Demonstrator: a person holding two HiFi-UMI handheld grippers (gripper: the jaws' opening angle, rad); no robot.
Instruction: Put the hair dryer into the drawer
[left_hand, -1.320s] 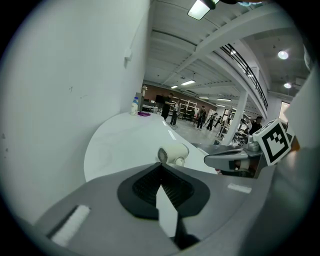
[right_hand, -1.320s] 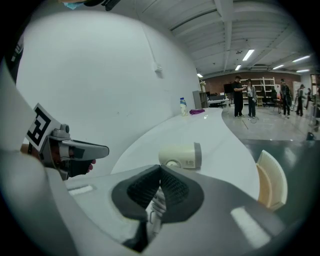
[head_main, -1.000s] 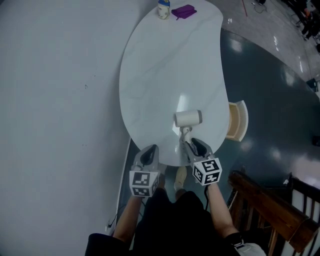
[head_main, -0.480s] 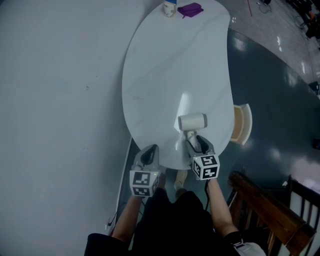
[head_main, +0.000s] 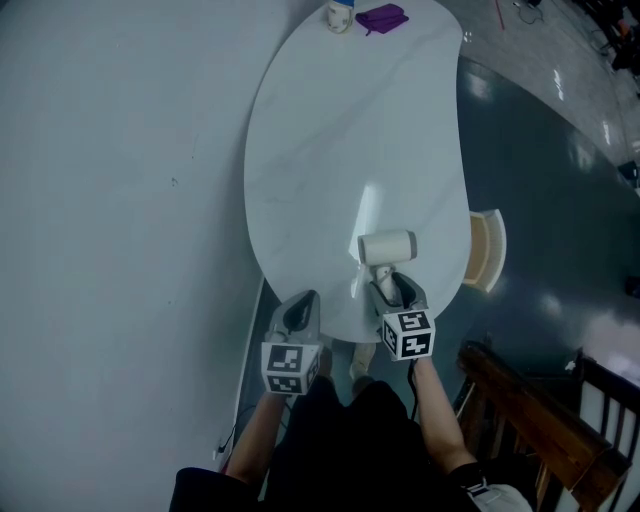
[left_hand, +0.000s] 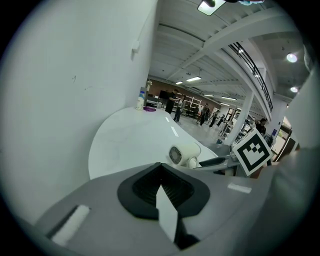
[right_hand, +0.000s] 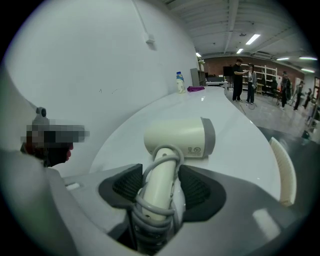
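Both jaws of the right gripper (head_main: 385, 285) have just spread, leaving the hair dryer (head_main: 388, 247) on the table (head_main: 330, 150), not yet stowed; left gripper (head_main: 299, 300) pressed together.

The bench (head_main: 330, 130) top lies bare between the hair dryer (head_main: 387, 248) by its near edge and the bottle (head_main: 339, 16) and purple cloth (head_main: 382, 18) at the far end. The wall (head_main: 110, 200) closes the left side. On the right the drawer (head_main: 487, 250) juts out, and a wooden rail (head_main: 530, 410) stands nearer the person.
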